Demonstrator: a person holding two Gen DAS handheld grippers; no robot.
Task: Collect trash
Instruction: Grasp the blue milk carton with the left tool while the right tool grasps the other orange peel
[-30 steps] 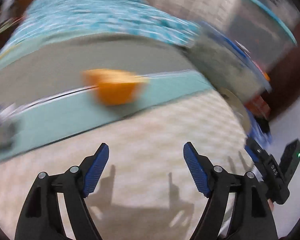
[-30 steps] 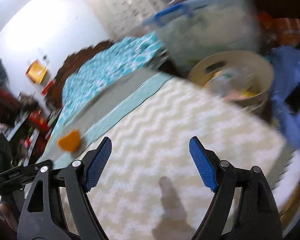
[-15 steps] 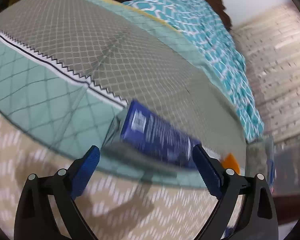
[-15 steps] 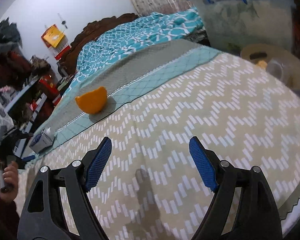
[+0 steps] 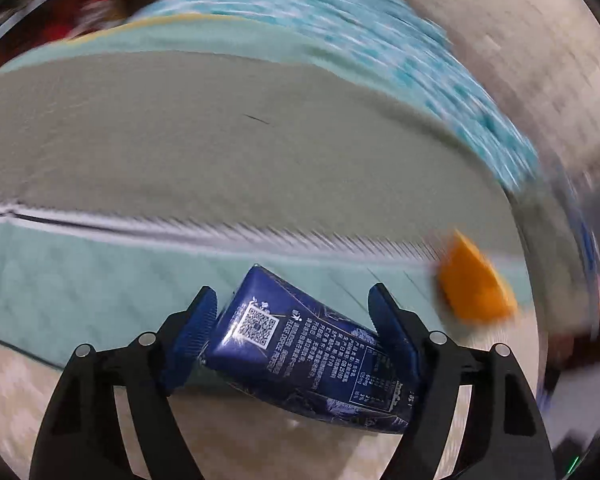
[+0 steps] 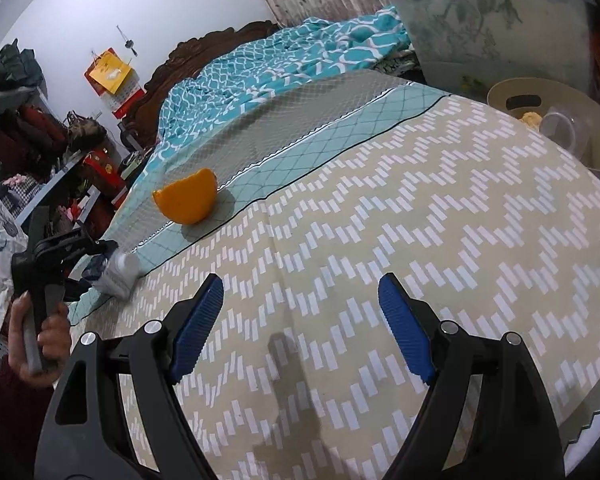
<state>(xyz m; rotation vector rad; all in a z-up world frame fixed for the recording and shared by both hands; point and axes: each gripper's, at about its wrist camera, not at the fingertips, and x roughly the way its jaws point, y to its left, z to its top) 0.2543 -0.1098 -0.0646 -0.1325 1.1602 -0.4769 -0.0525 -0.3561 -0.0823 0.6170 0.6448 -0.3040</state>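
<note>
A bed (image 6: 380,240) under a beige chevron-patterned cover fills the room, a teal quilt (image 6: 284,60) heaped toward 12 o'clock before a carved dark headboard (image 6: 220,40). Cluttered shelves (image 6: 40,152) stand at 9 o'clock against a white wall (image 6: 140,0).

Motion smears the orange peel (image 5: 474,288) and bedspread (image 5: 340,12); contact with the blue carton (image 5: 308,348) is unclear

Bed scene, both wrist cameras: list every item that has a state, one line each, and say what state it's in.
left gripper: closed on the carton.
blue drink carton: tilted, gripped between the fingers.
right gripper: open, holding nothing, above the quilt.
orange peel: resting on the quilt, untouched.
plastic tub: lid on.
beige bin: open-topped, trash inside.
</note>
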